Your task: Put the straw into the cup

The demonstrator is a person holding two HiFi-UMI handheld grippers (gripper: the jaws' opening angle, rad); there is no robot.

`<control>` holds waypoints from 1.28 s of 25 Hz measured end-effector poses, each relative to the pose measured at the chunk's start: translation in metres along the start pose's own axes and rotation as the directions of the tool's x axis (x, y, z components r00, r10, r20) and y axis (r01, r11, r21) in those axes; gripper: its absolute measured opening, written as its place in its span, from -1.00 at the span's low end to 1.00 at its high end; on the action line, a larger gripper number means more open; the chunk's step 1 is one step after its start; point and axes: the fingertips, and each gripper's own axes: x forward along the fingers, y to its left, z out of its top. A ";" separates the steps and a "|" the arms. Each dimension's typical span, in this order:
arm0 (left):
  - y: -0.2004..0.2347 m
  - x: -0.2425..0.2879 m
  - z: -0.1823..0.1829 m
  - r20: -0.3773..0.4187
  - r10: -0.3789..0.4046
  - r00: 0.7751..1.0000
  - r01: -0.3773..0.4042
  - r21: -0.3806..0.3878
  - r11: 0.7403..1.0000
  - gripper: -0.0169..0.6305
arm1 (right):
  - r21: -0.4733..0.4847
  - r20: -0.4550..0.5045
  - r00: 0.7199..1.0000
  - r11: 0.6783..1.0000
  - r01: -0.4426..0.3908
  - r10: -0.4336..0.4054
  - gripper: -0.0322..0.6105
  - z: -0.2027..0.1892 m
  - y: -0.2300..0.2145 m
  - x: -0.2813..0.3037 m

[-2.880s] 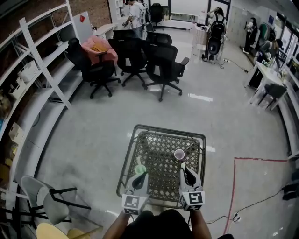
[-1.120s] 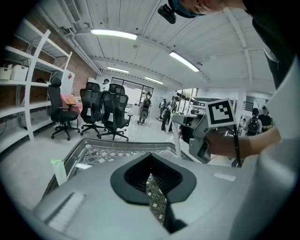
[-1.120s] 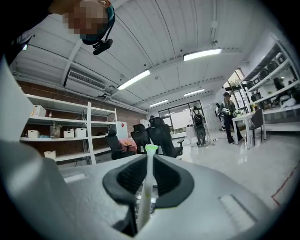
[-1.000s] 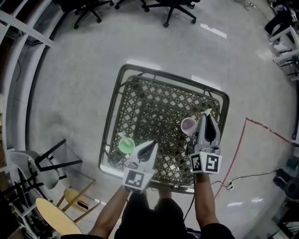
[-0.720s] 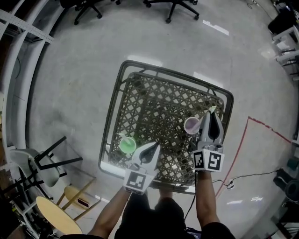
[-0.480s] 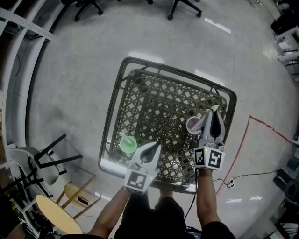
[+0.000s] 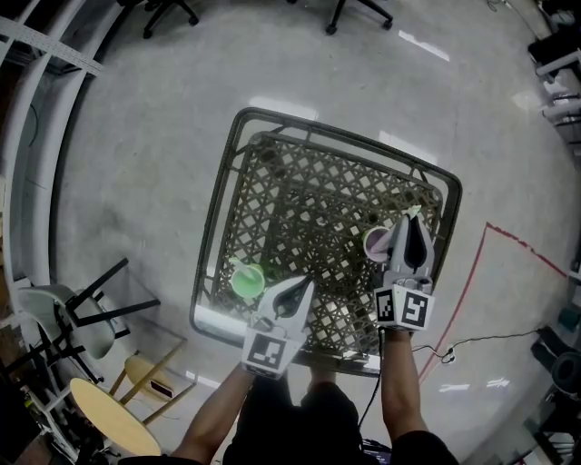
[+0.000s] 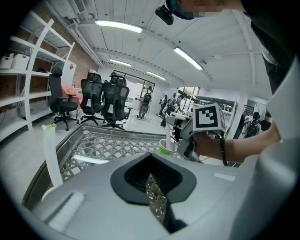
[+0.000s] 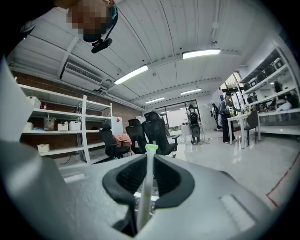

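Clutter sits at far left on the grey floor: a white folding chair (image 7: 54, 318) and a round wooden stool (image 7: 109, 422), both well apart from the dark metal lattice table (image 7: 218, 209). Near that table's left rim stands a bright green cup (image 7: 247, 282) with a second straw (image 8: 49, 154) rising out of it. In the left gripper view the gripper's body covers this straw's foot and the green cup itself.

Just beside the green cup, my left gripper (image 7: 303, 283) hangs over the near edge, clenched tight with nothing in it; only a sliver of lattice shows through the seam. The middle and far side of the tabletop are bare lattice, so I have room to move there.

On the right, close to the rim, stands the pale pink cup (image 7: 374, 245). My right gripper (image 7: 406, 225) is just beside it, jaws clamped on the green-tipped white straw (image 9: 148, 178), which stands upright between them. Its lower end is lost inside the jaws. The tip pokes out past the cup, toward the table's right edge, not inside the cup. The right gripper view does not show the cup, and I cannot tell the straw's height above the table.

Further right, a red tape line (image 7: 511, 239) crosses the floor. Black office chairs (image 7: 363, 9) are cut off at the top.
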 end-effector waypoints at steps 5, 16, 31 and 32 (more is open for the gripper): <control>-0.002 -0.001 0.003 0.003 -0.003 1.000 0.003 -0.004 1.000 -0.93 | 0.001 -0.031 0.999 1.000 -0.011 0.011 -0.75 -0.005 0.001 -0.003; -0.007 -0.012 0.018 0.022 0.004 1.000 -0.005 0.016 1.000 -0.93 | -0.058 -0.078 0.997 0.998 -0.022 0.017 -0.45 -0.004 0.006 -0.019; -0.020 -0.033 0.085 0.095 0.049 0.994 -0.057 0.084 0.995 -0.93 | -0.068 -0.088 0.991 0.991 -0.111 0.105 -0.47 0.052 0.029 -0.045; -0.020 -0.034 0.089 0.097 0.056 0.994 -0.065 0.092 0.994 -0.93 | -0.066 -0.085 0.990 0.991 -0.116 0.110 -0.48 0.056 0.030 -0.046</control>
